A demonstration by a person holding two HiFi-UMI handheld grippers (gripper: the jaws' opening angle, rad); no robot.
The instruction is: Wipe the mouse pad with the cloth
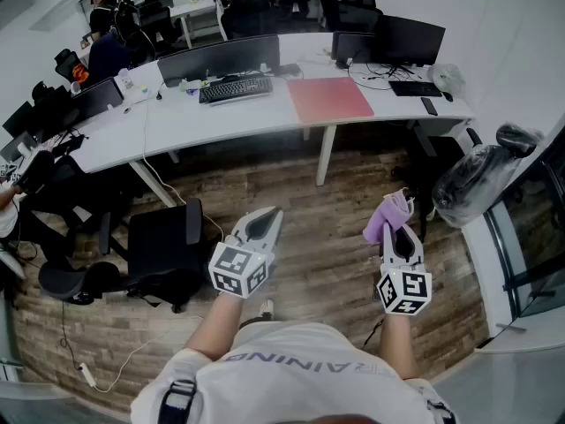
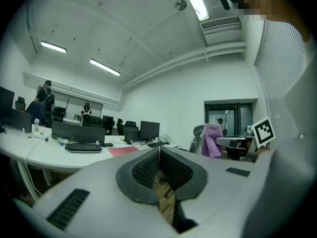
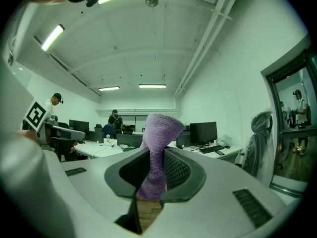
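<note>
Cloth point(image 1: 389, 216) is soft, purple and fluffy, and it looks like it weighs almost nothing. My right claw point(image 1: 399, 233) is squeezed on its lower part, and the top sticks up and flops over a bit. I think it will bend and bunch when I rub, so a hold near the middle, with a good bit hanging free, seems best. The mouse pad point(image 1: 328, 99) is flat, thin and pink. It lies on the white tabletop point(image 1: 221, 120), beside the keyboard point(image 1: 235, 87), well apart from both claws. It may slide, I guess. My left claw point(image 1: 267, 219) is closed with nothing in it
</note>
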